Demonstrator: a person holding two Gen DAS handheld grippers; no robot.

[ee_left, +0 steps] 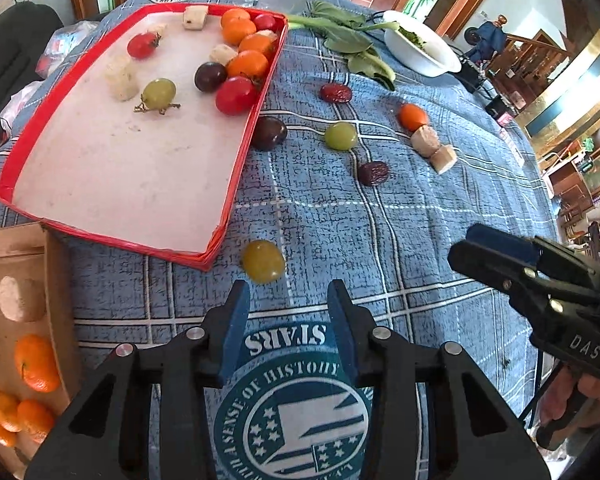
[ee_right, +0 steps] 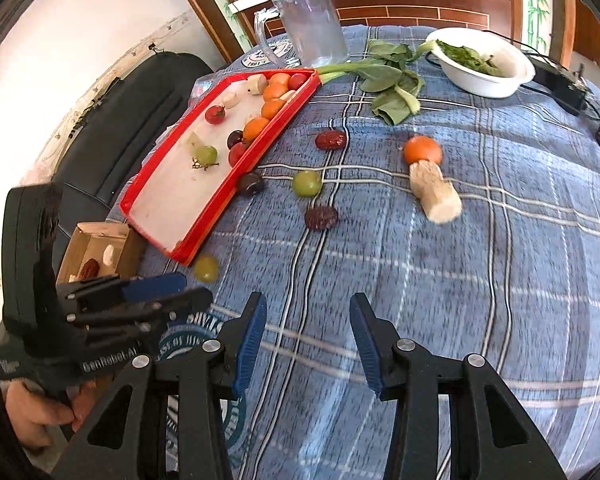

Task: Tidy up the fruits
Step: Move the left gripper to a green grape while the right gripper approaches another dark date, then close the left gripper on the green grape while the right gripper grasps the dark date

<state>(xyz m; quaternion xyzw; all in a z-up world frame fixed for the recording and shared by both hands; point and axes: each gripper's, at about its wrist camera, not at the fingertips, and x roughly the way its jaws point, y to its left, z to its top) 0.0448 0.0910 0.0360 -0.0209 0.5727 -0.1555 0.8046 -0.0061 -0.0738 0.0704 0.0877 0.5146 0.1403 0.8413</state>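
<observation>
A red tray [ee_left: 236,176] holds cherry tomatoes, small oranges, grapes and white chunks. At lower left a cardboard box [ee_left: 56,280] holds oranges and a white chunk. Loose on the blue plaid cloth lie a green grape [ee_left: 263,261], a dark grape [ee_left: 269,133], another green grape [ee_left: 341,136], two red dates [ee_left: 335,93], an orange [ee_left: 412,117] and two white chunks [ee_left: 434,148]. My left gripper [ee_left: 288,300] is open and empty, with the near green grape [ee_right: 206,268] just beyond its tips. My right gripper [ee_right: 308,312] hovers open and empty over bare cloth, far from the fruit.
A glass mug [ee_right: 308,28] stands at the table's far side. Leafy greens [ee_right: 388,80] lie beside a white bowl [ee_right: 484,76] of greens at the far right. A black chair [ee_right: 112,120] is beyond the tray, left of the table. A hand holds each gripper.
</observation>
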